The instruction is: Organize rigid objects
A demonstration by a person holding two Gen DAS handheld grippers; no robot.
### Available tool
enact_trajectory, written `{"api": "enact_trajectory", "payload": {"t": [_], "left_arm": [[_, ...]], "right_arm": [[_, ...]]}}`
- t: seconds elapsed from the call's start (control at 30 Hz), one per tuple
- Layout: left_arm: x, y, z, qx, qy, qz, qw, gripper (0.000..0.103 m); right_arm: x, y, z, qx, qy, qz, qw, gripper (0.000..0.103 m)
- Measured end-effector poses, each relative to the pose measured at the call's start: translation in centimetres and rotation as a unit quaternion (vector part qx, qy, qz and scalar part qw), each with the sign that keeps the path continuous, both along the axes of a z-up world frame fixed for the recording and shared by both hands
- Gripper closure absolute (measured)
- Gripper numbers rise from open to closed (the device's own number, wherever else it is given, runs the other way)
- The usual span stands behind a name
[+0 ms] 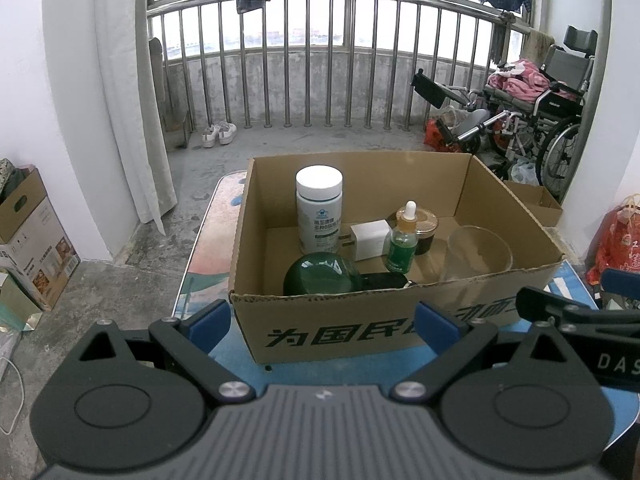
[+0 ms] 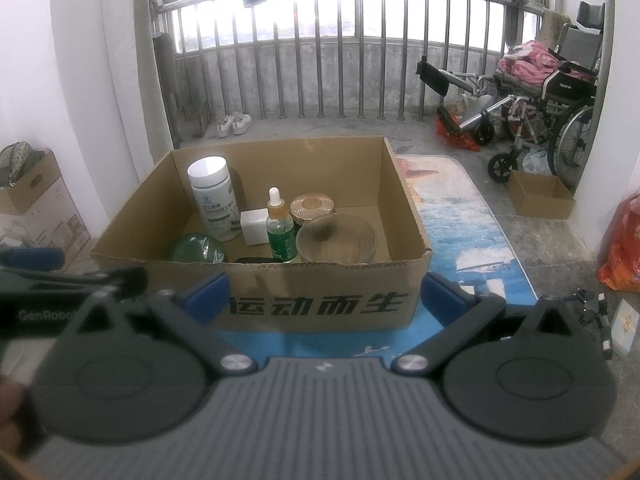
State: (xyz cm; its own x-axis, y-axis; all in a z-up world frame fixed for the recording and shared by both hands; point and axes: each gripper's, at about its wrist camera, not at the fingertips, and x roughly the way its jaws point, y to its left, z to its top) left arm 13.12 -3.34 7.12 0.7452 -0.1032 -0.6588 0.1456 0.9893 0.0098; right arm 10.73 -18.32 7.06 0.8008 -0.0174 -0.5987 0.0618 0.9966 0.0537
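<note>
An open cardboard box (image 1: 360,332) (image 2: 320,304) stands on a blue mat. Inside it are a tall white bottle (image 1: 319,208) (image 2: 214,200), a white charger block (image 1: 370,239) (image 2: 255,226), a green dropper bottle (image 1: 402,240) (image 2: 281,232), a brown round-lidded jar (image 1: 424,228) (image 2: 313,206), a clear glass bowl (image 1: 478,254) (image 2: 338,240) and a green glass globe (image 1: 322,274) (image 2: 199,248). My left gripper (image 1: 323,326) hangs open before the box's near wall, holding nothing. My right gripper (image 2: 325,300) is open too, in front of the same wall.
The blue mat (image 2: 472,232) lies on a concrete floor. A wheelchair (image 1: 540,112) (image 2: 548,108) and a small cardboard box (image 2: 540,198) sit at the right, a larger carton (image 1: 32,236) at the left. White shoes (image 1: 218,133) stand by the balcony railing.
</note>
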Motion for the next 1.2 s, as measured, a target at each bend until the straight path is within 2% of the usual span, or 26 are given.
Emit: {"api": "enact_trajectory", "payload": {"t": [1.2], "left_arm": [[0.03, -0.02, -0.06, 0.001, 0.0, 0.0, 1.0, 0.005]], "right_arm": [[0.58, 0.09, -0.15, 0.003, 0.004, -0.001, 1.0, 0.001]]}}
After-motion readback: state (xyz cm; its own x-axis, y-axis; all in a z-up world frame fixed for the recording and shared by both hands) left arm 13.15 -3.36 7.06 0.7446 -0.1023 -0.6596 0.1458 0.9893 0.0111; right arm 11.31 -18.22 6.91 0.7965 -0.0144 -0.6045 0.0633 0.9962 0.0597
